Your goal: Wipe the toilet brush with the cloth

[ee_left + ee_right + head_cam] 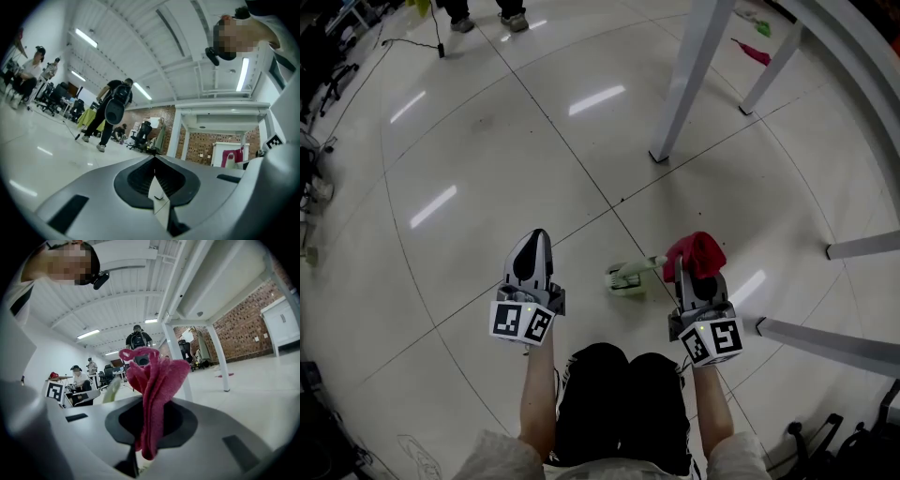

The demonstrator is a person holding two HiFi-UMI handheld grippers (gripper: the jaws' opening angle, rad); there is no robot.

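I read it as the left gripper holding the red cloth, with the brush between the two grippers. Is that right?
Not quite. The right gripper holds the red cloth, as the right gripper view shows; the left gripper is shut and empty. The brush is between the two grippers.

The toilet brush (pixel 626 277) shows only its pale head and a short run of handle. The rest of the handle goes out of sight behind the red cloth (pixel 697 253) and the right tool (pixel 684 270). Whether the brush lies on the floor or hangs just above it cannot be told. In the right gripper view the cloth covers the line where that tool's tips meet, and the brush is a blurred pale streak beside it. The bench leg (pixel 684 84) and a bystander's feet (pixel 487 17) are cut off by the top edge.
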